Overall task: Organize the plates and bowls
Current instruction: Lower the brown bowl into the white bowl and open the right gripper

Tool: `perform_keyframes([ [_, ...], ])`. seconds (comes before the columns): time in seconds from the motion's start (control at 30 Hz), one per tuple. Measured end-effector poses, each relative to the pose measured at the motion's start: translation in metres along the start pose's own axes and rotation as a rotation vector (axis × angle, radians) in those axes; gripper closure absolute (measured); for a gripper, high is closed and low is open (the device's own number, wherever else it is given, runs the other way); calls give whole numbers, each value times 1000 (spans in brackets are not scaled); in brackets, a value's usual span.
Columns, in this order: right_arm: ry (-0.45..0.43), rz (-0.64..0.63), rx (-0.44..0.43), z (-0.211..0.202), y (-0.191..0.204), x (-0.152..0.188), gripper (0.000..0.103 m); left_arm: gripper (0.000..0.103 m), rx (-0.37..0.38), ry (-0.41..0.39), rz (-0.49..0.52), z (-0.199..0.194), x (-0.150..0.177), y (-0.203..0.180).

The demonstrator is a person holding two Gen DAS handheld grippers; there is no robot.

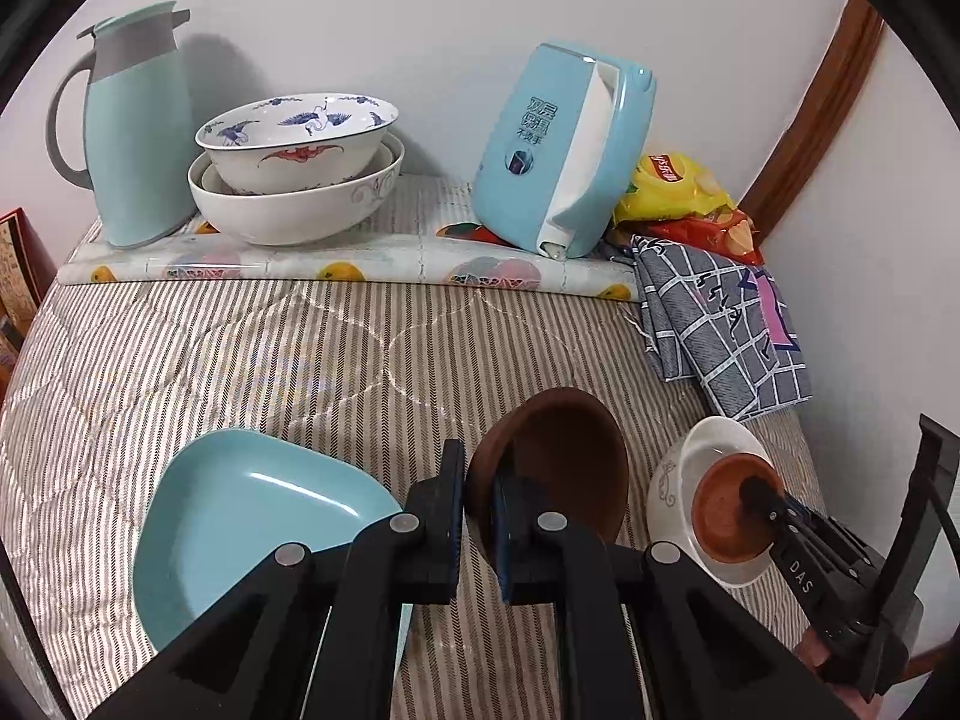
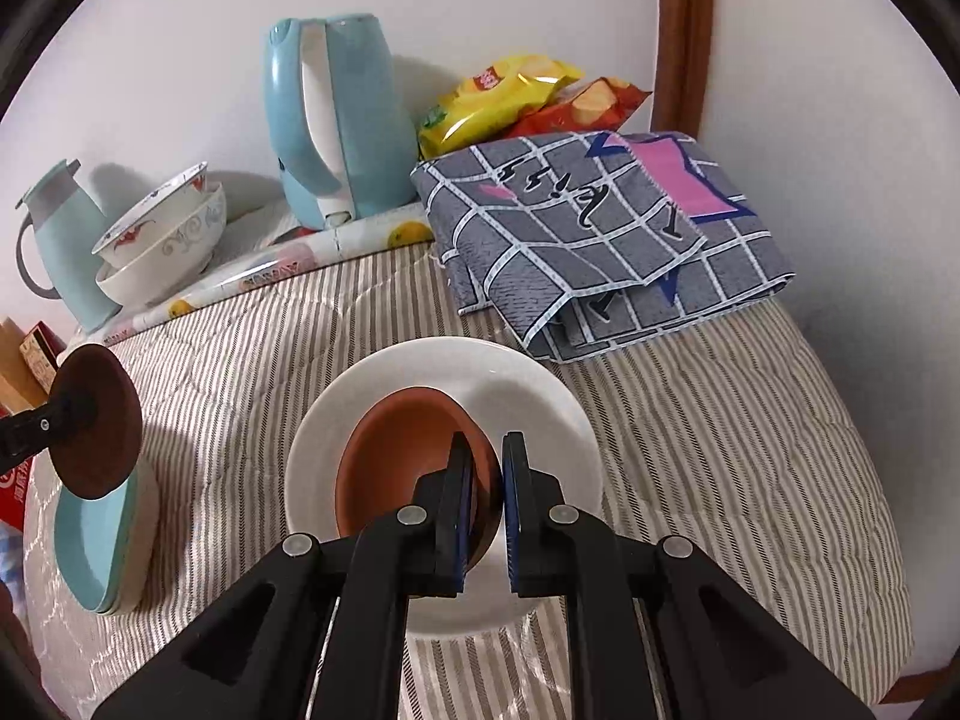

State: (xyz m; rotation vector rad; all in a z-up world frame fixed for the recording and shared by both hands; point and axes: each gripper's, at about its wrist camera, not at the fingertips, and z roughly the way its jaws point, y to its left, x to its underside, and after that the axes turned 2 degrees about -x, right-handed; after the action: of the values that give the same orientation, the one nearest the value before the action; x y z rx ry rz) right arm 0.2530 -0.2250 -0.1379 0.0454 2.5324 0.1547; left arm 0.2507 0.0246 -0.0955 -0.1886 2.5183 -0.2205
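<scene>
**Colours and patterns on your bed**

You've got two brown bowls: dark one [image 1: 558,462], reddish one [image 2: 414,456] inside a white bowl [image 2: 540,414]. Plate [image 1: 240,516] is light blue. Bedcover [image 1: 240,354] has grey-white stripes. Kettle [image 1: 552,150] and jug [image 1: 132,126] are pale blue. Top stacked bowl [image 1: 300,138] is white with blue cranes. Folded cloth [image 2: 600,234] is grey with a white grid.

Matt brown bowl [image 1: 558,456], glossy aqua plate [image 1: 252,516], glazed white bowl [image 2: 540,414] holding a smooth terracotta bowl [image 2: 402,450], woven striped cloth [image 1: 240,354], shiny plastic kettle [image 2: 330,120], crinkly foil snack bags [image 2: 510,96]
</scene>
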Motion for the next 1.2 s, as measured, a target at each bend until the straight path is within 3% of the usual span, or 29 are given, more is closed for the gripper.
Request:
perform_keyframes([
  [0.83,73,3,-36,30,-3,-4,93,94,14,33,5,17,-2,-4],
  [1.2,95,-67,27,38,7,-4,92,94,18,42,-2,18,-1,2],
])
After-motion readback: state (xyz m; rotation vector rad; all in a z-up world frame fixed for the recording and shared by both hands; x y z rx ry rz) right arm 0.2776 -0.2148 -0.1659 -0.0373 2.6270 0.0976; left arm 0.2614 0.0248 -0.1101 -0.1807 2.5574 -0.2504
